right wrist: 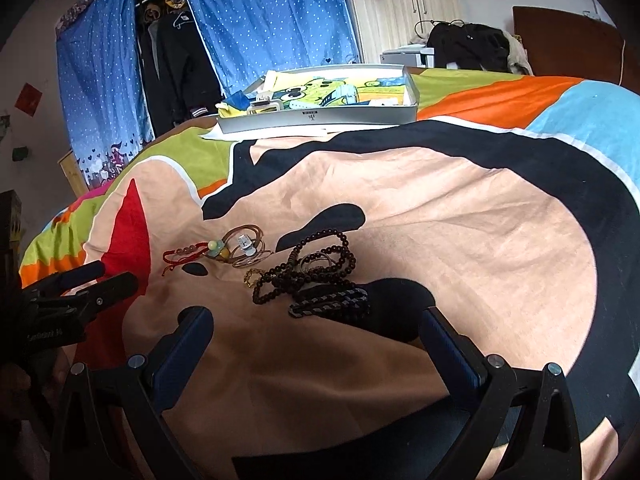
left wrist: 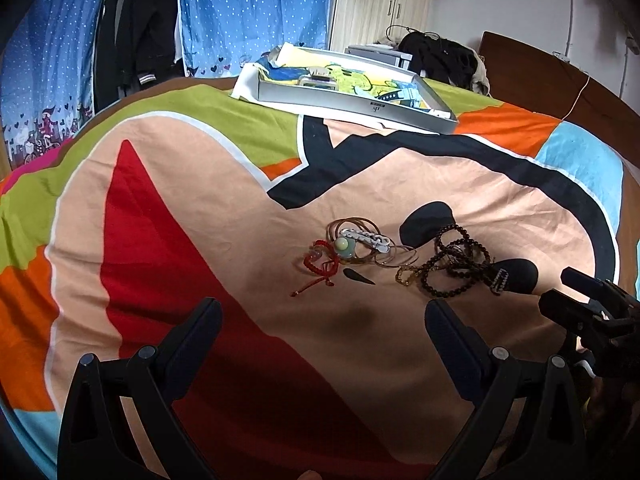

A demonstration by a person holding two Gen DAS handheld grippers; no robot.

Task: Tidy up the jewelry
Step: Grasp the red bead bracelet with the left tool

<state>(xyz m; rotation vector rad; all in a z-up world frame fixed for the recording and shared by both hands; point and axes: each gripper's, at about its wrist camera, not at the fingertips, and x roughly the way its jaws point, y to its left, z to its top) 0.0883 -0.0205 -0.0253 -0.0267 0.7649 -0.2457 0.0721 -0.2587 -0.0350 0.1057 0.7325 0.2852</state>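
On bed: tray (right wrist: pixel 320 118) w/ printed cloth (right wrist: pixel 320 88); both grippers' jaws apart, empty.

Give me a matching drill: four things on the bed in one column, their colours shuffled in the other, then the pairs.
Things:
1. cord bracelet
2. bead strand
3. box
4. round bead

Colours:
A. silver-grey
B. pale green
C. red
D. dark brown

Pairs: 1-C, 2-D, 3-A, 4-B
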